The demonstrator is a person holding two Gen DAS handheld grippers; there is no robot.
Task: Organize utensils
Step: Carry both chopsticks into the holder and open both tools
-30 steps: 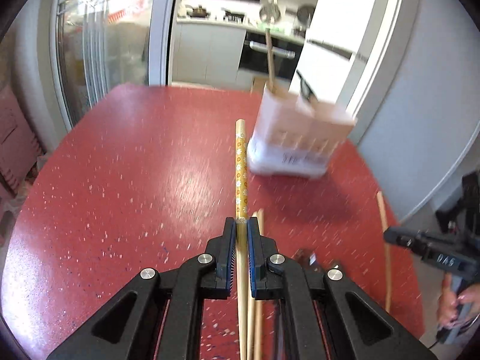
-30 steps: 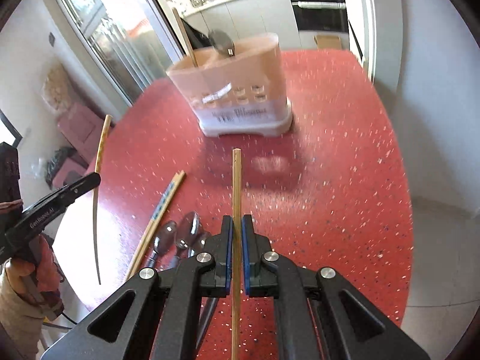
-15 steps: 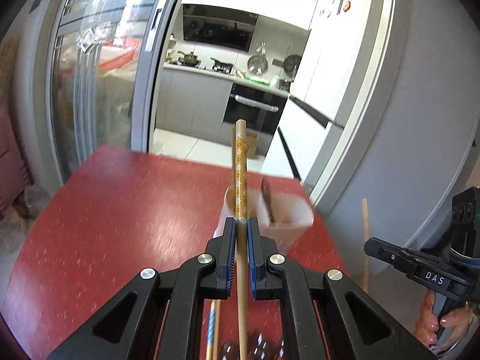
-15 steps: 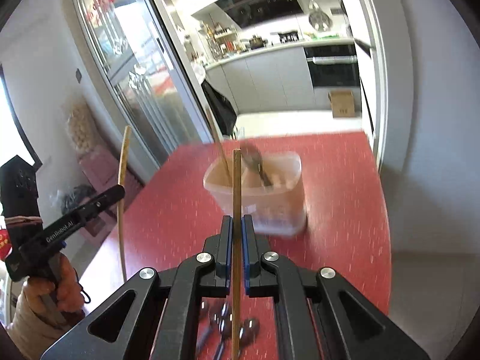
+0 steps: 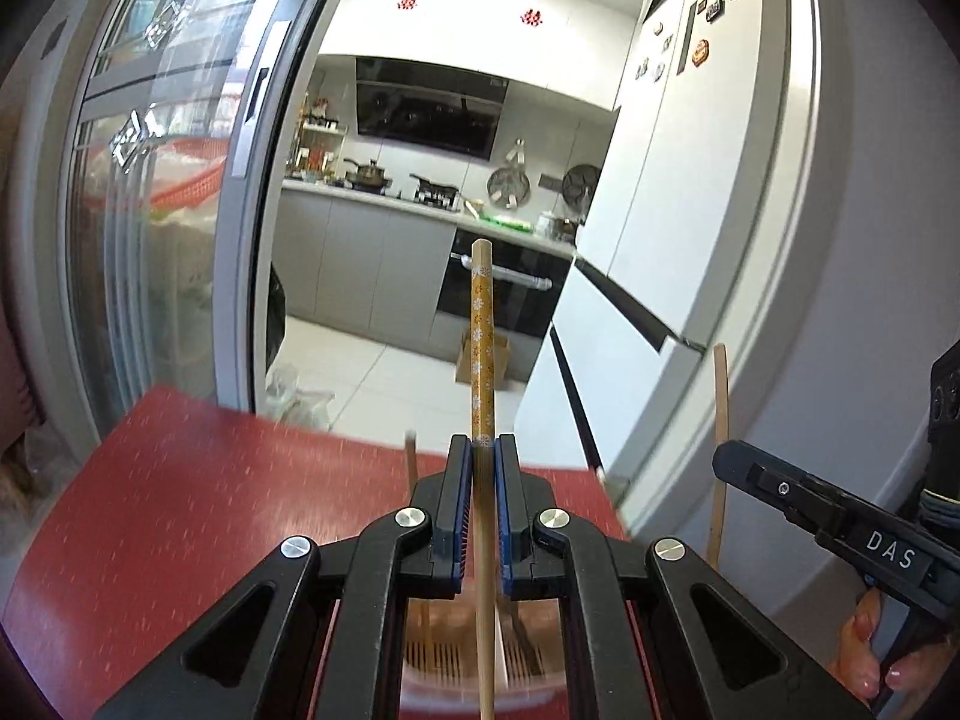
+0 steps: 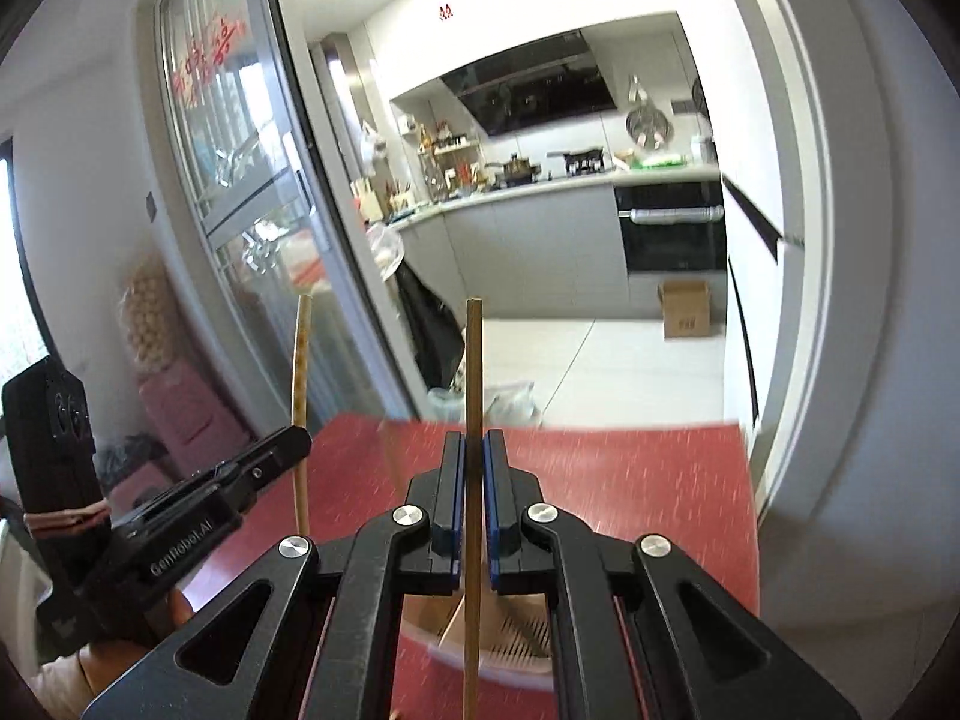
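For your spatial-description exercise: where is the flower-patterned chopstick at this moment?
In the left wrist view, the flower-patterned chopstick stands upright at centre, clamped in the left hand-held gripper, above the utensil holder on the red table.

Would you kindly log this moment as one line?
left gripper: patterned chopstick | right gripper: plain chopstick | holder: below

Left gripper [image 5: 483,441] clamped; right gripper [image 6: 473,435] clamped; both raised.

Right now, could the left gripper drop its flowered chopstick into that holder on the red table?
Probably yes. The left gripper holds the flowered chopstick nearly upright, its lower end over the holder, with nothing visible between them.
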